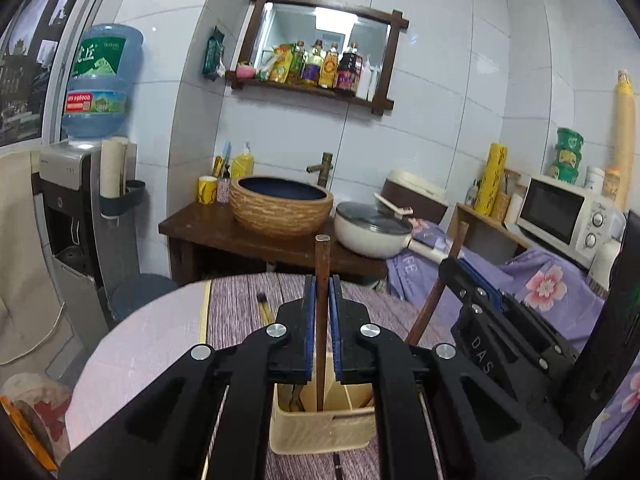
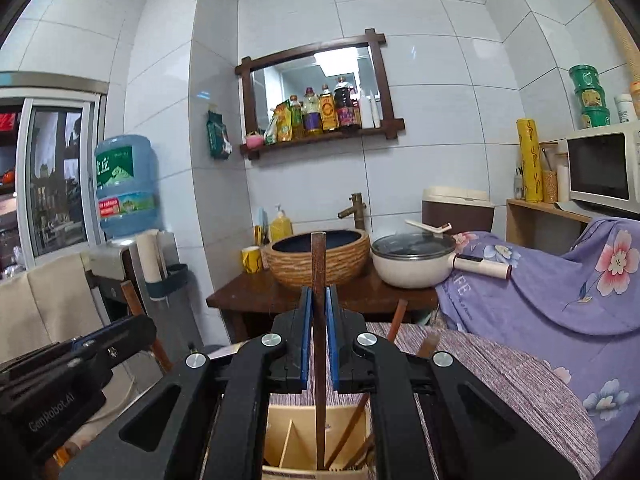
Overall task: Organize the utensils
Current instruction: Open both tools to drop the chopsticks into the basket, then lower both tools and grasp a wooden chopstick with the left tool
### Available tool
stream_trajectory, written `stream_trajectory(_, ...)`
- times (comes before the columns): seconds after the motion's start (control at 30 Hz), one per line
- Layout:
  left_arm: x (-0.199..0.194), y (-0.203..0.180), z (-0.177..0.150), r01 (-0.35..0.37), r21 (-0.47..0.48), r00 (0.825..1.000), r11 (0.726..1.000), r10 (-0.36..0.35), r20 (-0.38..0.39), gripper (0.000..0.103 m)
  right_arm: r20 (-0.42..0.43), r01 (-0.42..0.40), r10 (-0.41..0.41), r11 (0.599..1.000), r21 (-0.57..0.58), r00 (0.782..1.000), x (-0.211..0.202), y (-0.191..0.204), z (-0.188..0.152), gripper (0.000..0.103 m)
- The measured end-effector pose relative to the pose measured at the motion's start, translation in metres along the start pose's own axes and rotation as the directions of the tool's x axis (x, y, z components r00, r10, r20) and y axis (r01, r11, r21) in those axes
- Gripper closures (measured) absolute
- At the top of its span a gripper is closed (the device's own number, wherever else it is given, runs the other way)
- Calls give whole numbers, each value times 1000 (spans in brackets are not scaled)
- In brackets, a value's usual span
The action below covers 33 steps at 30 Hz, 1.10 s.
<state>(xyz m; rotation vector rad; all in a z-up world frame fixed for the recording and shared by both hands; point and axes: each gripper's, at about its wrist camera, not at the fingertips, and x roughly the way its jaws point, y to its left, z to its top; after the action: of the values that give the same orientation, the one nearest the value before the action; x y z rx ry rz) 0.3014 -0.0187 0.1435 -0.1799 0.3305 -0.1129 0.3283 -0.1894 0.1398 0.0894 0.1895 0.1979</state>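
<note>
Round tabletop (image 1: 136, 344), front edge cut off by the gripper bodies; a striped purple mat covers its right part. Cream utensil holder (image 1: 320, 428) stands on the mat below both grippers, with dividers inside; its contents are mostly hidden, a few brown sticks show, count unclear.

Left gripper (image 1: 321, 292): fingers pressed onto one upright brown chopstick (image 1: 321, 280), lower end down in the holder. Right gripper (image 2: 319, 304): fingers pinching a second brown chopstick (image 2: 319, 280), upright, tip inside the holder too. So two held chopsticks, one each.

One more utensil with a dark tip (image 1: 264, 306) lies flat on the mat beyond the holder, partly hidden by the left gripper; type hard to tell.
</note>
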Motion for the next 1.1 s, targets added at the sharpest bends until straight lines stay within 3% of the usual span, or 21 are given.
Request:
stream_trajectory(0.27, 13, 1, -36, 2, 31, 998, 1000, 0, -64, 96, -103, -23, 19, 999, -37, 995, 11, 3, -19, 96)
stream_trajectory(0.33, 12, 1, -40, 3, 38, 998, 999, -1, -64, 96, -94, -13, 10, 999, -37, 996, 7, 1, -22, 95)
stream_trajectory(0.4, 8, 1, -44, 10, 53, 998, 999, -6, -66, 96, -89, -19, 16, 999, -31, 996, 1, -2, -22, 88)
stream_trajectory(0.43, 6, 1, -45, 14, 61, 998, 998, -10, -66, 94, -89, -26, 23, 999, -25, 996, -2, -3, -22, 75)
stream_trajectory(0.47, 1, 2, -47, 16, 70, 998, 997, -12, -66, 91, -86, -30, 29, 999, -19, 996, -6, -5, -22, 60)
stream_trajectory(0.5, -4, 2, -50, 18, 75, 998, 997, -13, -62, 77, -74, -36, 36, 999, -7, 997, -13, -7, -23, 57)
stream_trajectory(0.53, -11, 5, -53, 19, 73, 999, 997, -15, -52, 54, -62, -42, 42, 999, -3, 997, -20, -8, -23, 56)
stream_trajectory(0.6, -27, 10, -61, 18, 57, 1000, 998, -16, -21, 38, -65, -55, 54, 998, -10, 996, -32, -8, -26, 51)
stream_trajectory(0.77, -56, 24, -92, 4, 70, 997, 998, 2, -80, 38, -156, -105, 94, 993, -61, 983, -54, -4, -49, 41)
stream_trajectory(0.93, -56, 45, -138, -13, 48, 970, 999, 24, -242, 37, -292, -124, 113, 992, -18, 950, -61, -12, -83, 41)
stream_trajectory(1.1, -48, 53, -187, -4, 45, 924, 999, 21, -381, 38, -426, -101, 114, 994, 52, 898, -59, -25, -122, 41)
